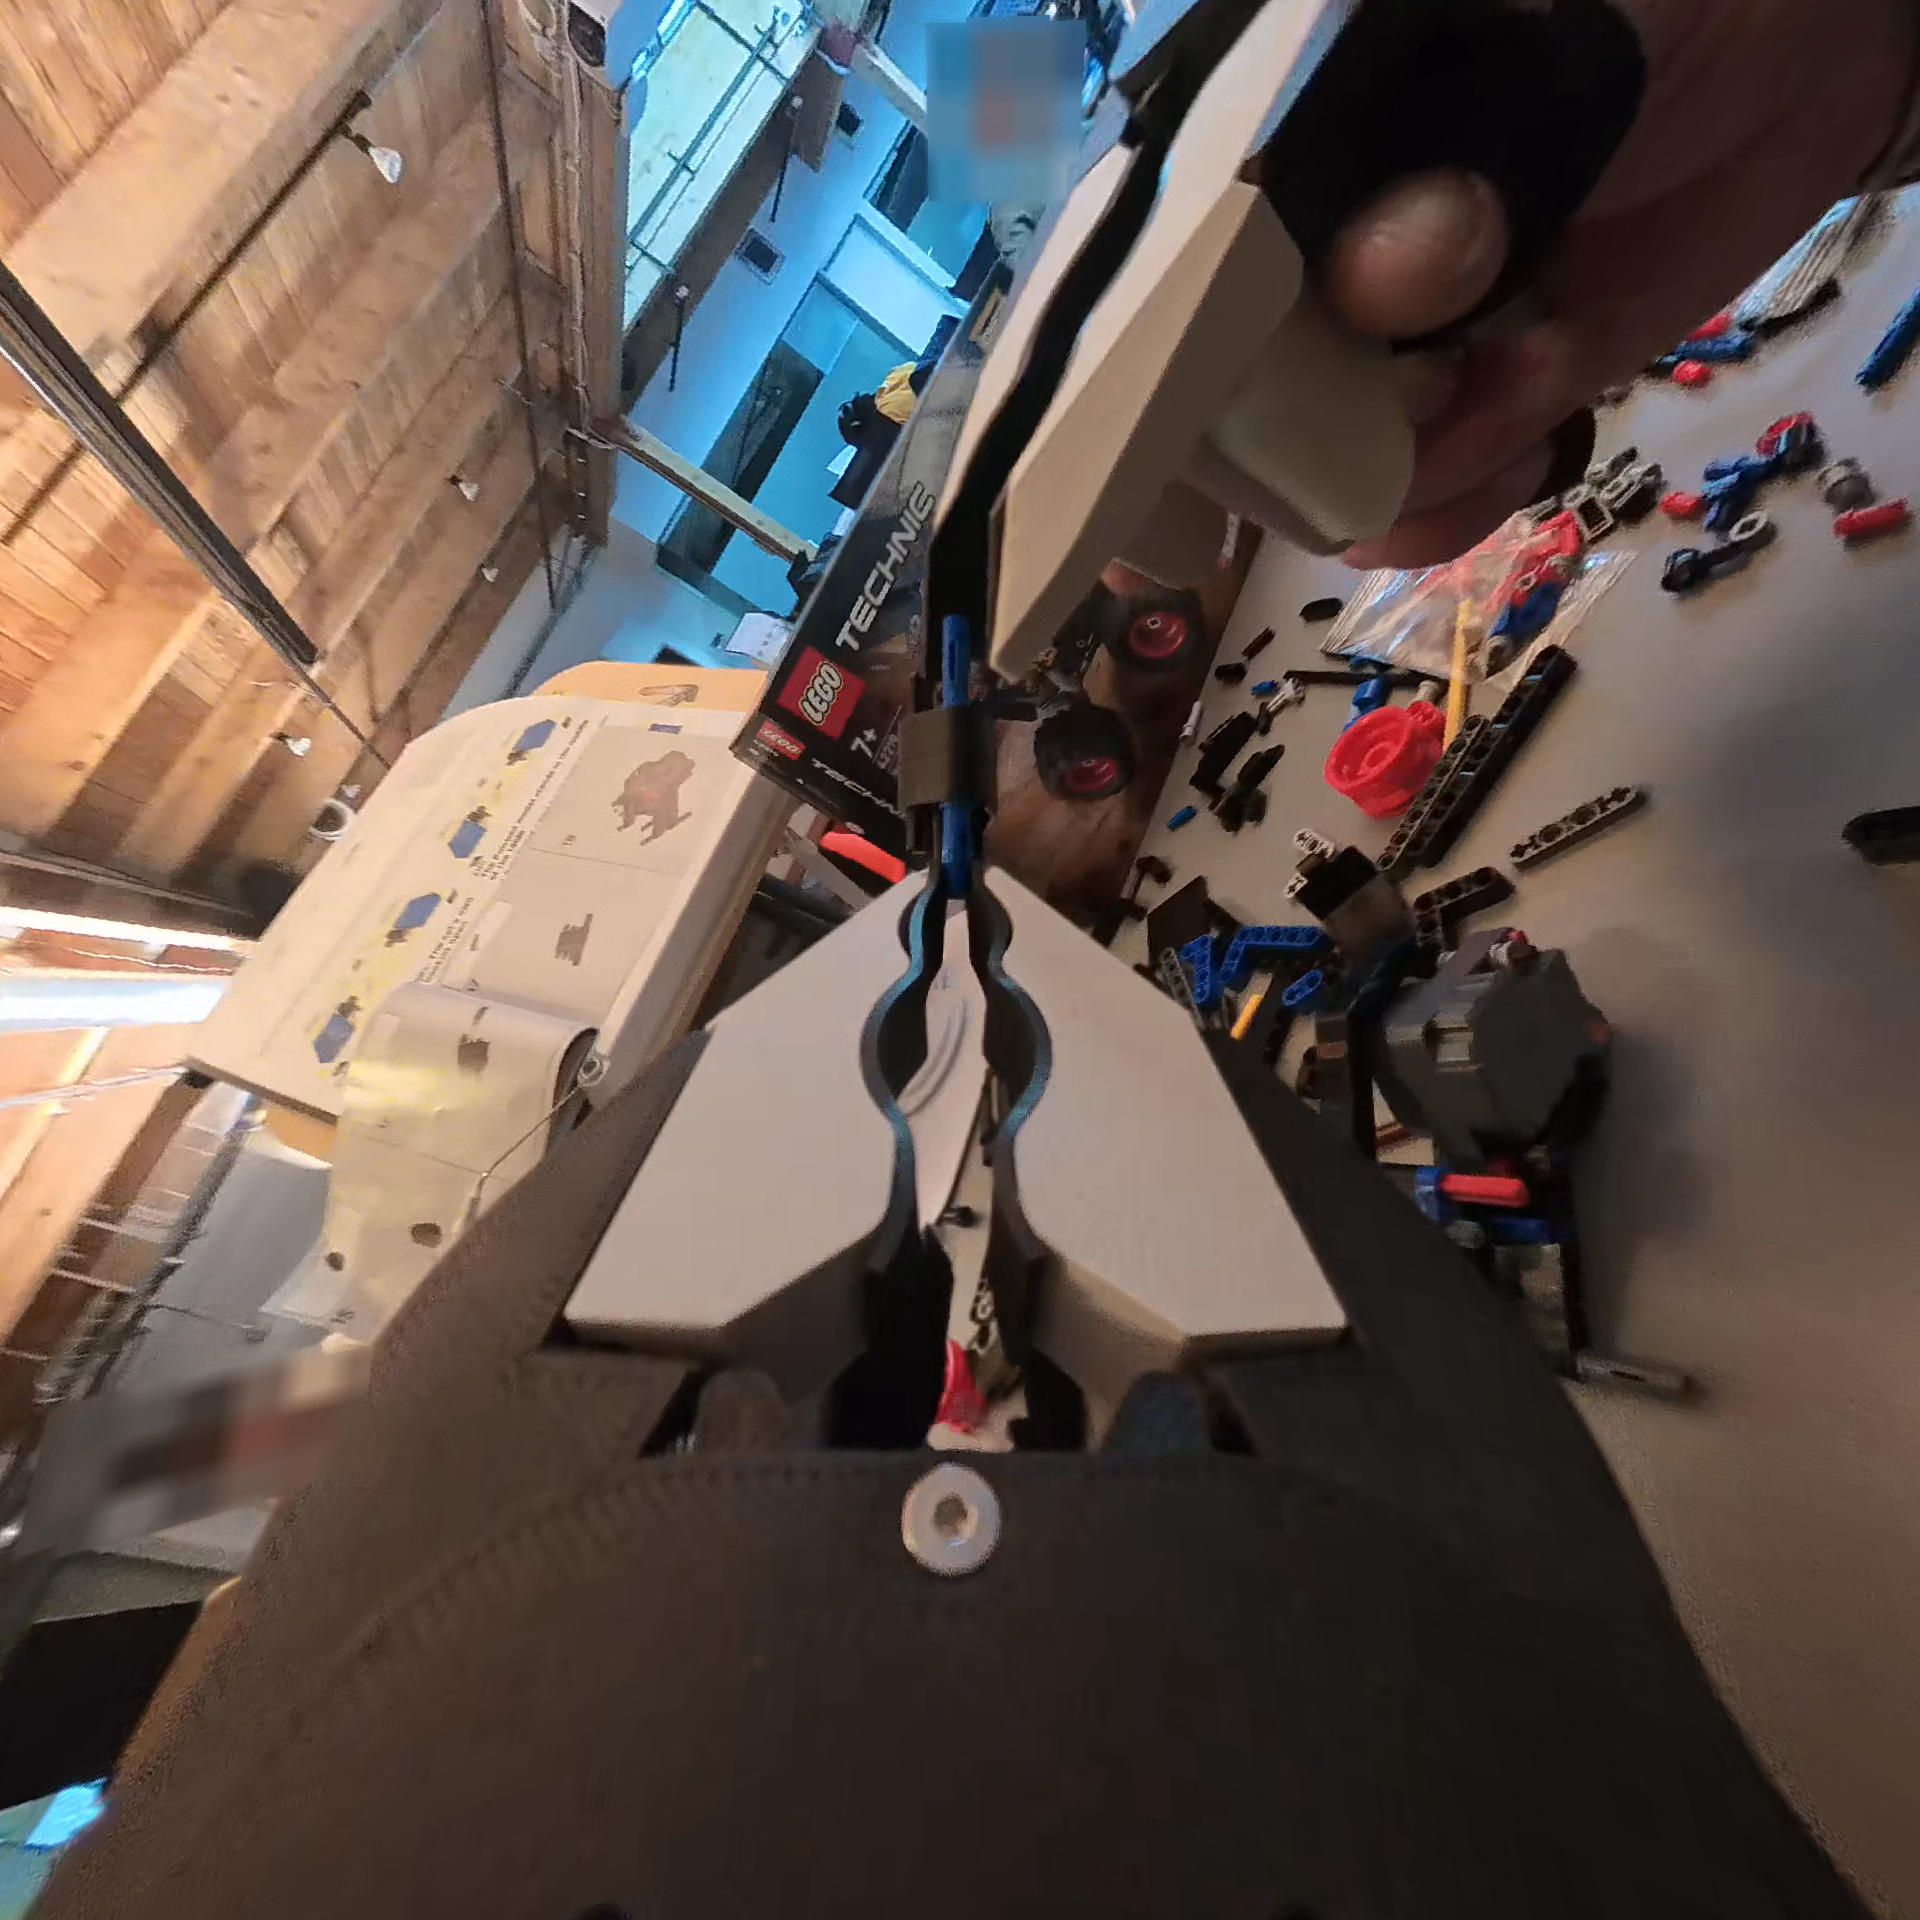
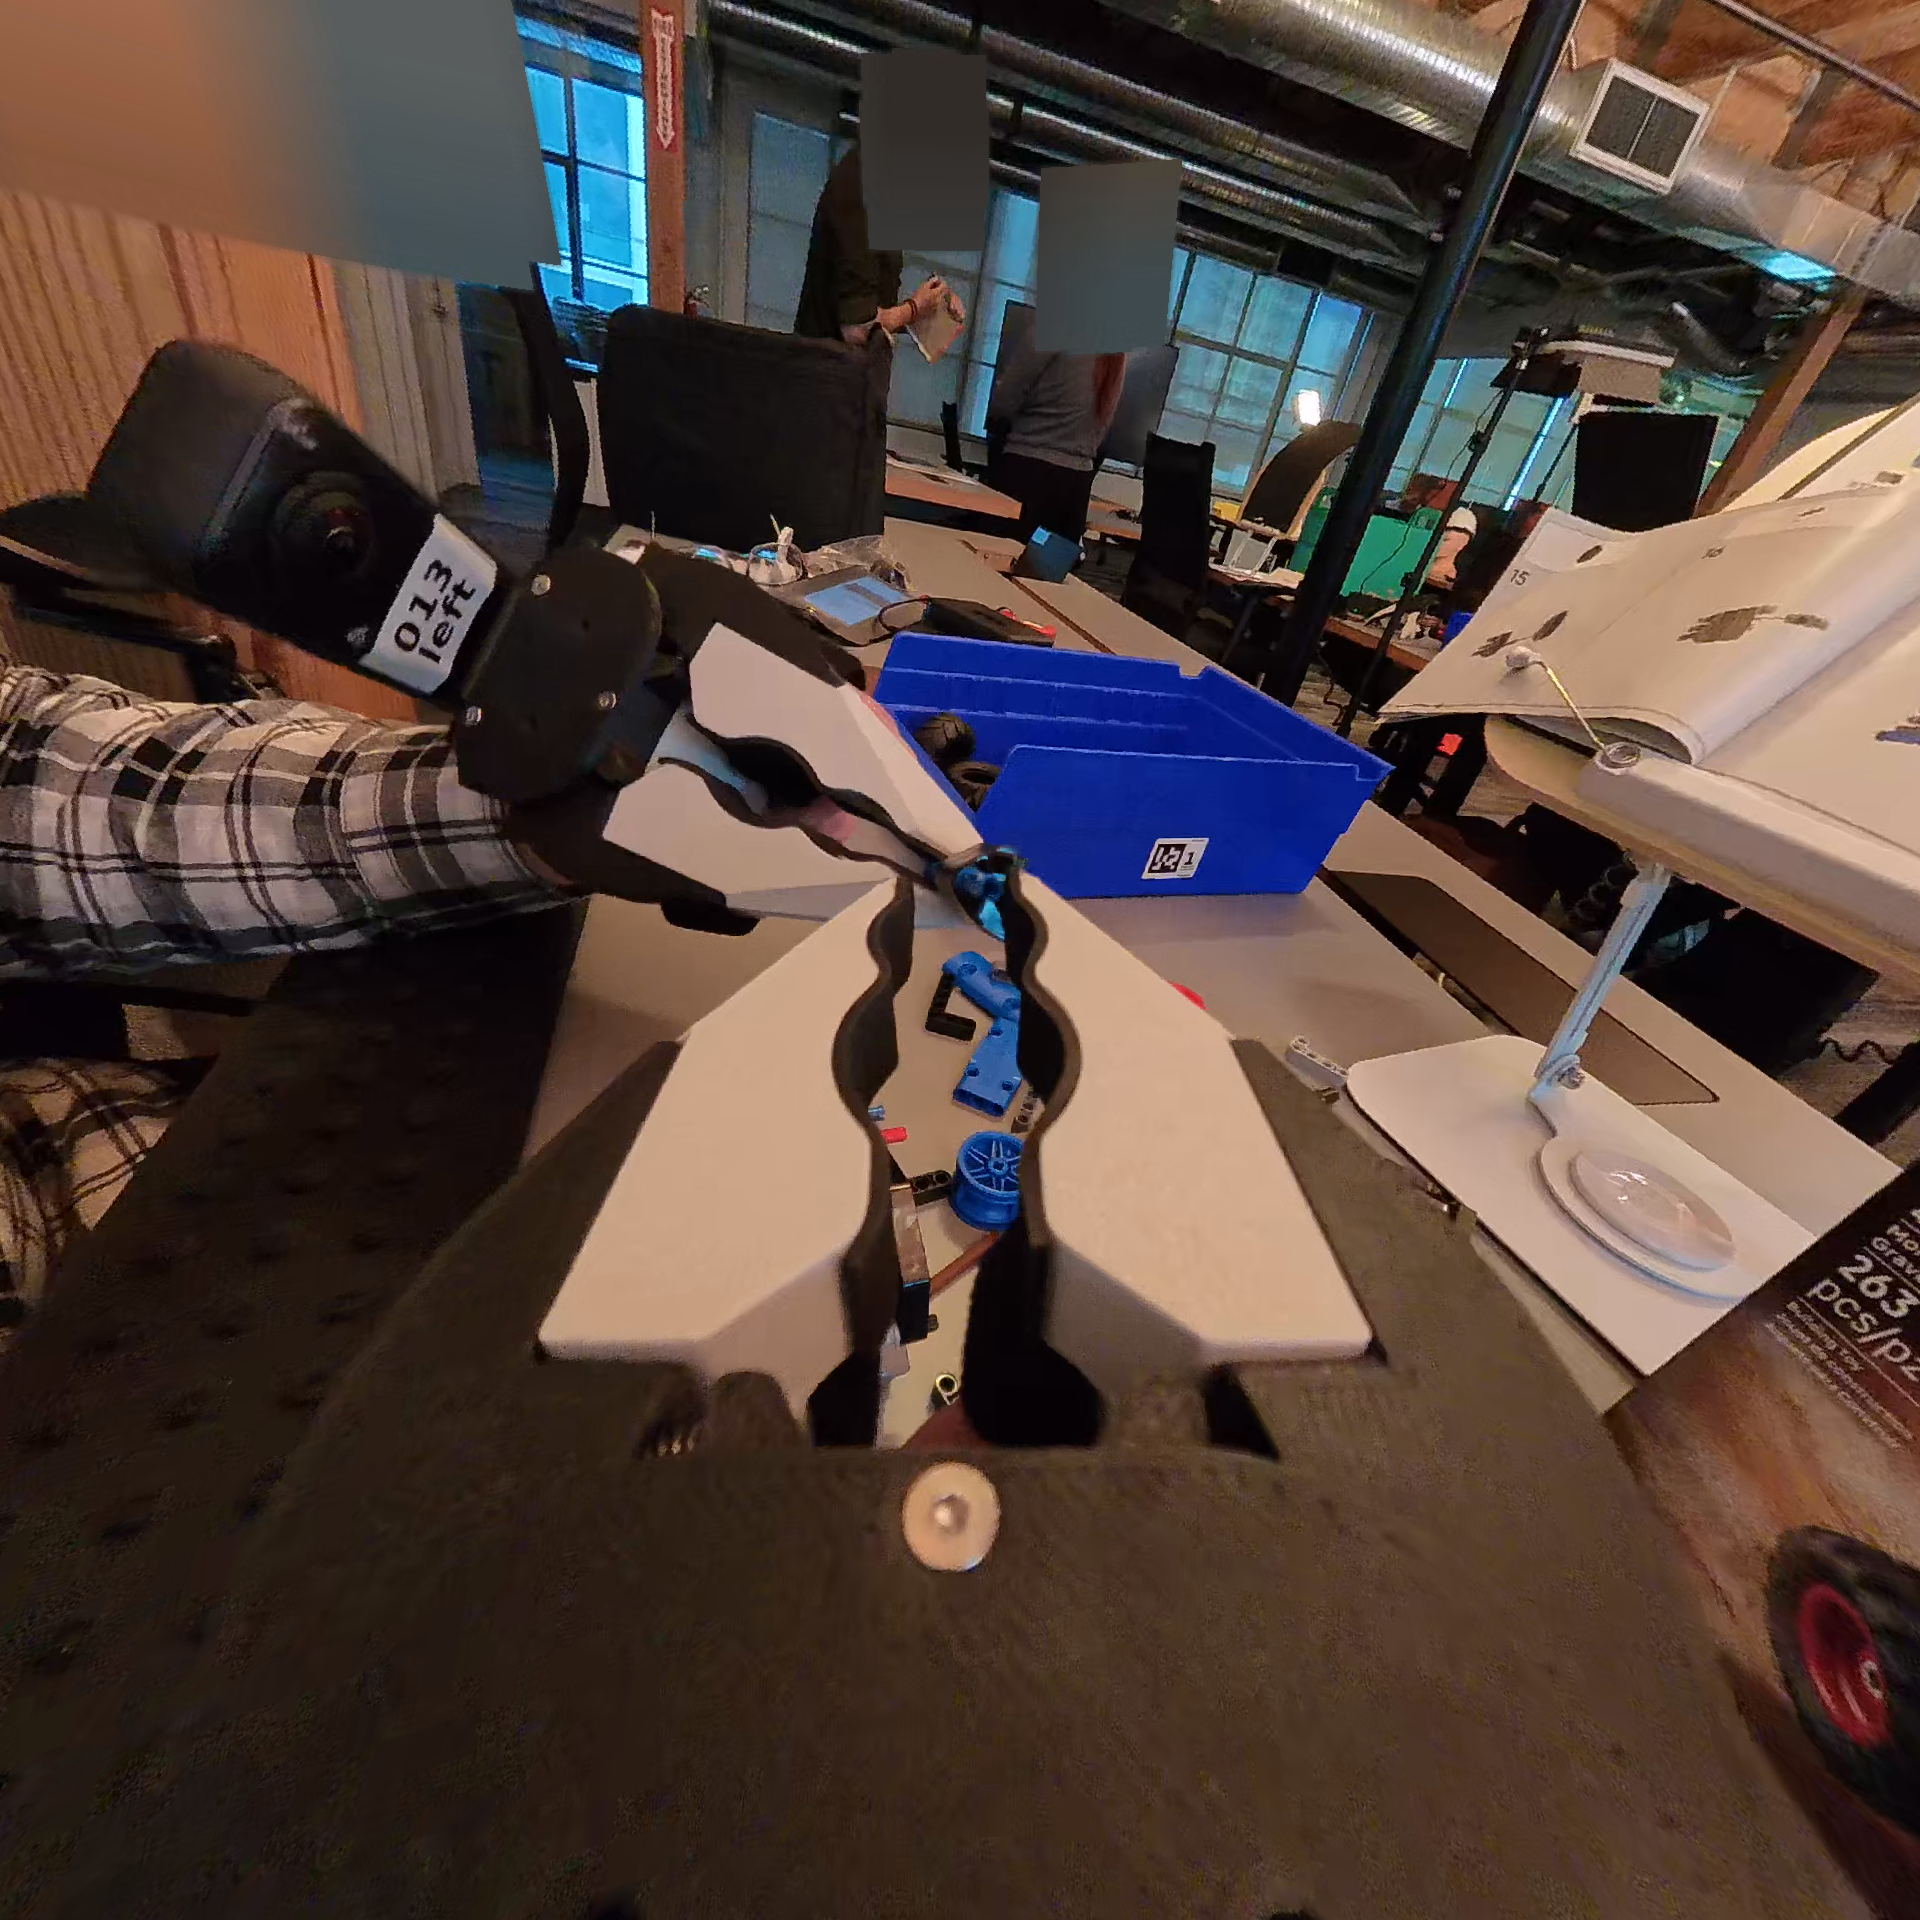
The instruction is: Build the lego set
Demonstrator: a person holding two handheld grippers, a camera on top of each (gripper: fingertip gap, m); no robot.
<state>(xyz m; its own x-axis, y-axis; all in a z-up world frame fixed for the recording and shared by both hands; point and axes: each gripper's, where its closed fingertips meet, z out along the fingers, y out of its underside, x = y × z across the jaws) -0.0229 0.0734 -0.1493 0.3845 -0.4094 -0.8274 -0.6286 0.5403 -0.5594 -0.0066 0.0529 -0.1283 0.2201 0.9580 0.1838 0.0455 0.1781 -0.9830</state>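
Both grippers meet above the tabletop (image 2: pixel 1299 966): the left gripper (image 1: pixel 958 888) is clamped on one thin blue axle (image 1: pixel 956 727). The right gripper (image 2: pixel 971 883) seems closed on the same small blue plastic piece, though the tips blur. One ribbed red wheel hub (image 1: pixel 1387 758) and two black tyres (image 1: pixel 1086 753) lie on the tabletop.

set box (image 1: pixel 852 665): printed writing | left hand-held gripper (image 2: pixel 940 868): white label | blue bin (image 2: pixel 1143 769): tag

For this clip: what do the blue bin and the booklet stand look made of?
Blue bin: seemingly moulded plastic, semi-gloss, judging by its uniform colour, thin walls and soft highlights. Booklet stand: likely white-painted metal, given its flat plate base and thin bent arm, though plastic is possible.
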